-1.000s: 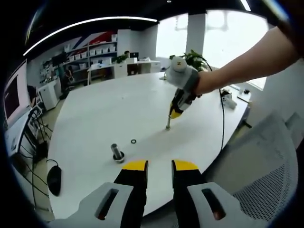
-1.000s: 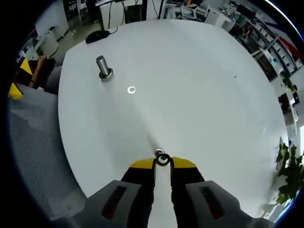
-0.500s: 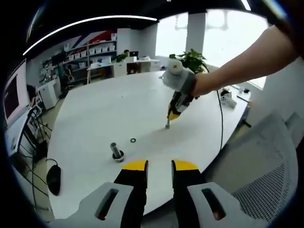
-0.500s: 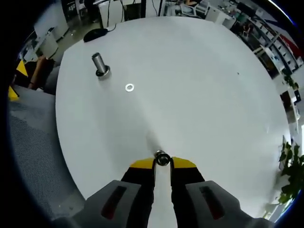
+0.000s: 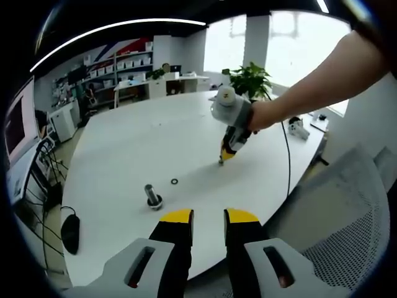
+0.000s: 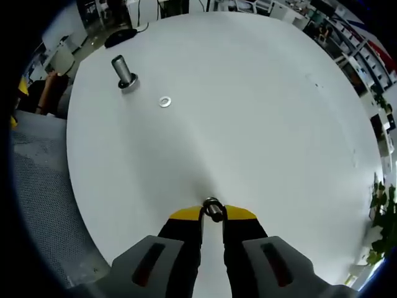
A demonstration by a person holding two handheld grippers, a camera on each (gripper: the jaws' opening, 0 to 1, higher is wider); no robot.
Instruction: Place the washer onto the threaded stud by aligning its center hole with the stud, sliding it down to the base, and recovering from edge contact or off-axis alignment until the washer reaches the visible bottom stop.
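- In the right gripper view, right gripper with its yellow-tipped jaws pinched on a small metal ring, a washer, held just beyond the fingertips above the white table
- Seen from the left gripper view, right gripper tilted down toward the table, held by a person's hand on a bare forearm reaching in from the upper right; a small metal piece at its tip, too small to say whether touching the tabletop
- Threaded stud standing upright on its round base near the far-left part of the table, well apart from the held washer; same stud near the table edge in the left gripper view
- A second, loose washer lying flat on the table just beside the stud, not touching it; visible too as a small dark ring in the left gripper view
- Left gripper low in its own view, hovering short of the table edge, jaws a narrow gap apart with nothing between them
- Black computer mouse with its cable by the left table edge
- Grey mesh chair to the right, beside the table
- Potted plant beyond the far side of the table, shelves against the back wall
- Black cable hanging from the right gripper's side across the table edge
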